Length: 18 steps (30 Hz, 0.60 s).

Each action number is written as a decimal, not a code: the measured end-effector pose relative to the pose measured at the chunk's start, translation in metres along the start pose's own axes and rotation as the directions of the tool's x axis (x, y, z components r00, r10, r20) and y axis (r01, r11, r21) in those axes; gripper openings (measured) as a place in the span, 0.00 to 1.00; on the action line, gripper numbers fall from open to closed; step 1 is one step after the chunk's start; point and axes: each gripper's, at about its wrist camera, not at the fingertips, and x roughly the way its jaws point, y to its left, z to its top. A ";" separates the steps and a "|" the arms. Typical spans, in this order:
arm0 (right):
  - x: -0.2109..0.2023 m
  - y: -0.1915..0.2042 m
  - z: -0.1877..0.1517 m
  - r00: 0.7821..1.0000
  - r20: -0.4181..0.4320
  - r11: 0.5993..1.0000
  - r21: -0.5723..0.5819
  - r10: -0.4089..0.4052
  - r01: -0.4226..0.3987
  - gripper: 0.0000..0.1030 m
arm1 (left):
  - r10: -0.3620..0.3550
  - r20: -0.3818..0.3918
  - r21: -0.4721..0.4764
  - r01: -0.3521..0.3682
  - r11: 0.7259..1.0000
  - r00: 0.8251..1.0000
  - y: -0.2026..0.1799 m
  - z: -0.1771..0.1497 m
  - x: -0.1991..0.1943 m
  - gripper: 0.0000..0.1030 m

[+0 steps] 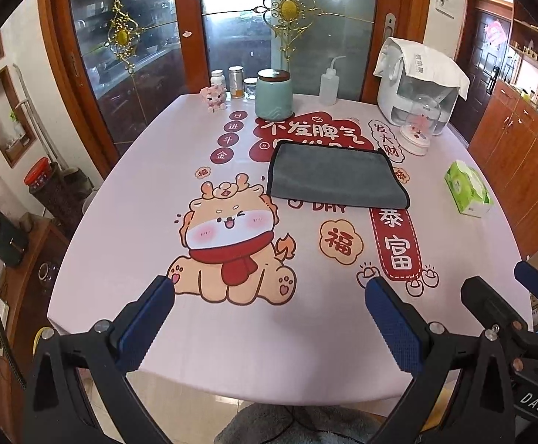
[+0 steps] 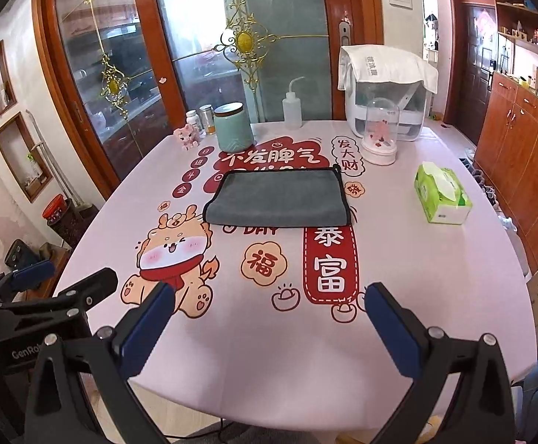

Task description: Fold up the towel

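Note:
A grey towel (image 1: 333, 175) with a dark edge lies flat on the pink printed table (image 1: 128, 229), folded over once, with the fold toward me. It also shows in the right wrist view (image 2: 278, 198). My left gripper (image 1: 269, 292) is open and empty above the table's near edge, well short of the towel. My right gripper (image 2: 269, 296) is open and empty too, at the same near edge. The right gripper also shows at the right of the left wrist view (image 1: 505, 285), and the left gripper at the left of the right wrist view (image 2: 65, 273).
At the back stand a teal jar (image 1: 273, 94), small bottles (image 1: 228, 81), a pink figurine (image 1: 214, 98), a squeeze bottle (image 1: 330, 83), a white appliance (image 1: 416, 88) under a cloth and a glass dome (image 1: 418, 125). A green tissue pack (image 1: 468, 188) lies right. Glass doors stand behind.

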 end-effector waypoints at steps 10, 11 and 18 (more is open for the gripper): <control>-0.004 0.001 -0.010 1.000 -0.018 1.000 0.004 -0.011 0.011 1.00 | 0.007 0.009 0.004 -0.007 1.000 1.000 -0.001 -0.008 -0.007 0.99; -0.005 0.002 -0.011 1.000 -0.017 1.000 0.002 -0.014 0.014 1.00 | 0.008 0.009 0.005 -0.008 1.000 1.000 -0.001 -0.008 -0.007 0.99; -0.005 0.006 -0.014 0.999 -0.023 1.000 0.001 -0.024 0.024 1.00 | 0.013 0.006 0.009 -0.013 1.000 1.000 0.007 -0.010 -0.011 0.99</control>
